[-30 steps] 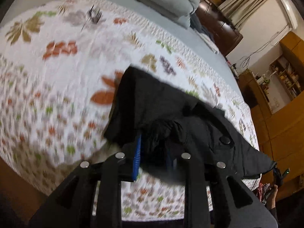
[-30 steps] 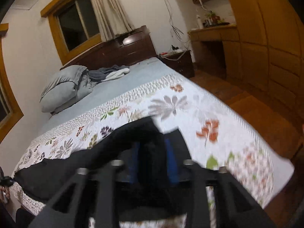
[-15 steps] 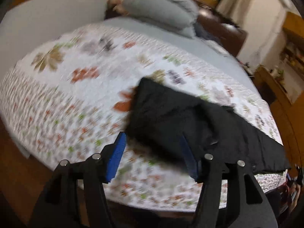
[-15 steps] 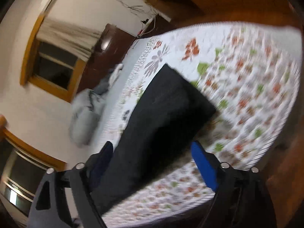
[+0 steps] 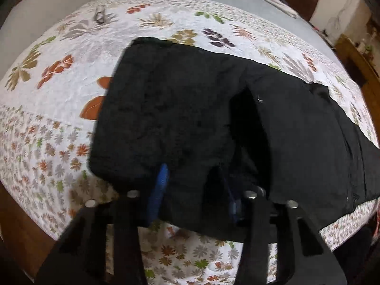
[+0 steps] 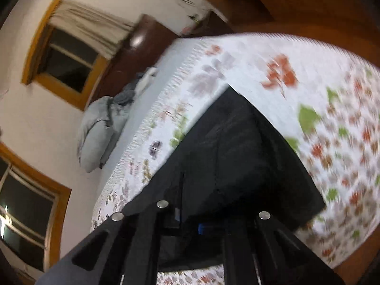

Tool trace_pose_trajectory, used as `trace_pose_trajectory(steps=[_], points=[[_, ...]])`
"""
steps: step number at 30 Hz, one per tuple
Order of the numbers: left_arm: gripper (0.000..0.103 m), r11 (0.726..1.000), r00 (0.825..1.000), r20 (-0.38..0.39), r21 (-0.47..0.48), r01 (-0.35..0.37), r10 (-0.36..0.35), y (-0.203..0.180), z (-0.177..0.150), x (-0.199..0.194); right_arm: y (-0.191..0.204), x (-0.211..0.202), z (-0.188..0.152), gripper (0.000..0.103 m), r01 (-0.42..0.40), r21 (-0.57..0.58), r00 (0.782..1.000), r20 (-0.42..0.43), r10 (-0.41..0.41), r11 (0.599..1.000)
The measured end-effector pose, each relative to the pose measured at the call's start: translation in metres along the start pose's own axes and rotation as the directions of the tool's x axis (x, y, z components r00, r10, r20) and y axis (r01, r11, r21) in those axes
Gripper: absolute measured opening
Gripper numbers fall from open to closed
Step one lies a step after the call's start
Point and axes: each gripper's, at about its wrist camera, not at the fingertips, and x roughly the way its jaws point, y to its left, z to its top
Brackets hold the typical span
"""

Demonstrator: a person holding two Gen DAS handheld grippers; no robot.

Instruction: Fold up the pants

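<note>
Black pants (image 5: pixel 213 109) lie flat across the floral quilt (image 5: pixel 54 109), stretched from left to right near the bed's front edge. My left gripper (image 5: pixel 192 190) is shut on the near edge of the pants, its blue pads (image 5: pixel 160 185) pressed into the cloth. In the right wrist view the pants (image 6: pixel 237 156) fill the middle. My right gripper (image 6: pixel 190 225) sits over their near edge, a blue pad (image 6: pixel 201 228) partly hidden in the dark fabric, and it looks closed on the cloth.
A grey pillow (image 6: pixel 97 133) and bundled clothes lie at the head of the bed by a dark wooden headboard (image 6: pixel 142 47). Windows (image 6: pixel 68 59) with wooden frames are on the wall. The wood floor (image 5: pixel 16 232) is below the bed's edge.
Both grippers opened and let go of the pants half a second ago. Now both are closed on the near edge of the pants again.
</note>
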Motion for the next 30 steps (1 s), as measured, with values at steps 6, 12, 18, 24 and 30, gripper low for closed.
trace_pose_trajectory(steps=[6, 12, 18, 24, 30], points=[[0.006, 1.000, 1.000, -0.002, -0.031, 0.003, -0.003, 0.012, 0.000, -0.002, -0.055, 0.019, -0.017, 0.008, 0.024, 0.128, 0.996, -0.087, -0.013, 0.992], [0.006, 0.999, 1.000, 0.011, -0.034, 0.002, -0.002, 0.007, -0.001, -0.005, -0.057, -0.004, -0.019, 0.054, -0.038, 0.202, 0.998, -0.048, 0.048, 0.979], [0.010, 0.990, 0.996, 0.024, -0.107, 0.087, -0.085, 0.019, -0.003, -0.005, -0.057, -0.017, -0.017, 0.014, 0.003, 0.235, 0.999, -0.039, 0.006, 0.972], [0.076, 0.978, 0.976, 0.131, -0.086, 0.188, -0.176, 0.008, -0.009, -0.043, -0.061, -0.012, -0.023, 0.009, 0.105, 0.213, 0.993, -0.077, -0.091, 0.971], [0.085, 0.971, 0.954, 0.199, -0.039, 0.238, -0.226, 0.005, -0.008, -0.068, -0.058, -0.029, -0.020, 0.022, 0.086, 0.231, 0.996, -0.047, -0.077, 0.969]])
